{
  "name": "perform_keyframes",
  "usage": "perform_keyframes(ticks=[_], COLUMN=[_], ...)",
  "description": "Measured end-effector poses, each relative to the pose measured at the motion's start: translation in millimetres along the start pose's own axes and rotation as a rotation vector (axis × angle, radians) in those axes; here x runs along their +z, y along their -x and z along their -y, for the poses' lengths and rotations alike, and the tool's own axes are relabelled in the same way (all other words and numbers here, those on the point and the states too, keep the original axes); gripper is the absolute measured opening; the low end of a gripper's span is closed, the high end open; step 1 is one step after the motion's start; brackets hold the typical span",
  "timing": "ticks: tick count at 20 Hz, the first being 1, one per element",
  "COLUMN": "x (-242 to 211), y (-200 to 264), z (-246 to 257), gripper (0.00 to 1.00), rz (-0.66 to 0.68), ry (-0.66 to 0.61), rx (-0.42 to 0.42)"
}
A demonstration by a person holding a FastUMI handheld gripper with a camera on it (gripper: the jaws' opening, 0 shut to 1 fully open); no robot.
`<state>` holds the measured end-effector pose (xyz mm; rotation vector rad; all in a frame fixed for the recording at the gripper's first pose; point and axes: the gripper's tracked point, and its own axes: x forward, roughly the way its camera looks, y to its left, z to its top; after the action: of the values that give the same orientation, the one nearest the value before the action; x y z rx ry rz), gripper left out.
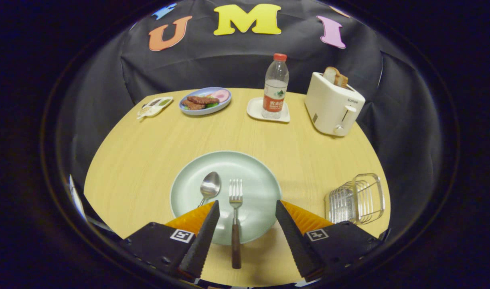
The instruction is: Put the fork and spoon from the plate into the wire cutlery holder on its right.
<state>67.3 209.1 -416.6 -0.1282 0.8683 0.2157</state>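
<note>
At the upper left of the frame, on the pale wood-grain table (140,160), lies a small white dish (155,106) with an irregular outline, and just to its right an oval blue-rimmed plate (205,100) heaped with brown and pink food pieces. Right of centre at the top a clear plastic bottle (275,86) with a red cap stands upright on a square white saucer (255,110). Further right sits a boxy, smooth white toaster (333,108) with slices of bread poking out of its slot.

In the lower middle of the frame rests the round, matte pale-green plate (253,168). On its left half lies the shiny metal spoon (209,186), bowl pointing away, its handle running under the left finger. Beside it lies the fork (235,216), metal tines on the plate and dark handle reaching over the near rim onto the table.

The gripper (247,208) hangs over the near rim with its two ridged, wedge-shaped fingers spread wide apart, the fork between them and touched by neither.

At the lower right the wire cutlery holder (355,198), a rounded basket of thin bright metal rods, stands on the table just beside the plate, beyond the right finger
</note>
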Motion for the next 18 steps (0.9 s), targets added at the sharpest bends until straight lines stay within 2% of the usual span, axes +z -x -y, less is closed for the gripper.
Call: perform_keyframes(ticks=[1, 6, 8, 10, 12, 16, 18], x=[-7.8, -36.6, -42.5, -44.2, -42.6, -48.2, -45.3], y=[-6.2, -30.2, -33.2, -37.5, -39.6, -33.3, -25.6], z=[-2.2, -0.4, -1.6, -0.6, -4.0, -9.7, -9.0], gripper=[0.83, 0.51, 0.35, 0.22, 0.21, 0.05, 0.05], rz=[-0.008, -0.067, -0.09, -0.097, -0.097, -0.114, -0.099], ry=[0.012, 0.011, -0.01, -0.025, -0.015, -0.02, -0.008], rx=[-0.01, -0.066, -0.07, -0.076, -0.058, -0.027, -0.014])
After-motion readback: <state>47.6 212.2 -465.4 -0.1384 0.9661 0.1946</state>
